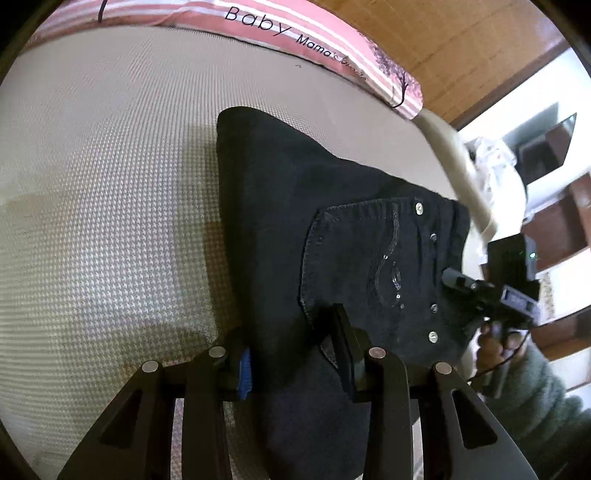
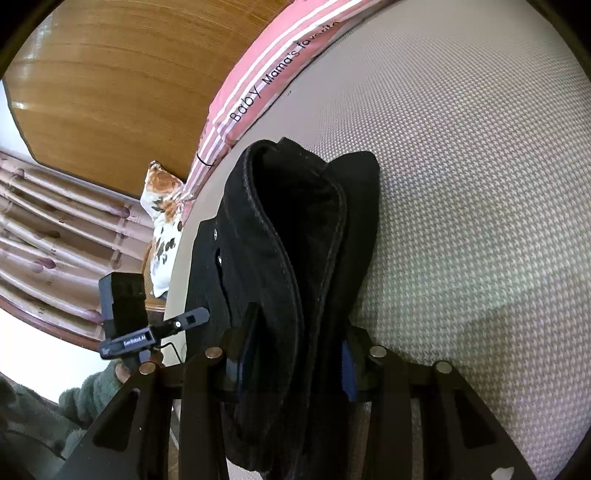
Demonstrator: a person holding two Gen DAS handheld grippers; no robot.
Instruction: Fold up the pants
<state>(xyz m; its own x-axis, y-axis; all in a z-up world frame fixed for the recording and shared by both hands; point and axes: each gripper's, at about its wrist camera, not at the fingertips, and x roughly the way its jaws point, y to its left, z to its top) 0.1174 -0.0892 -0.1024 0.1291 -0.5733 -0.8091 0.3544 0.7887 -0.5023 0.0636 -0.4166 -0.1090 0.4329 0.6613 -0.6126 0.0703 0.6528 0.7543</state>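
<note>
Pants (image 1: 295,229) clamped between both tongs, left (image 1: 295,354) and right (image 2: 295,354).

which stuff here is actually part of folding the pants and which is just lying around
Part of the job:
- black pants, lying on the bed
- left gripper, shut on the pants
- right gripper, shut on the pants
- mattress, the folding surface

Just lying about:
- pink striped blanket
- floral pillow
- wooden headboard
</note>
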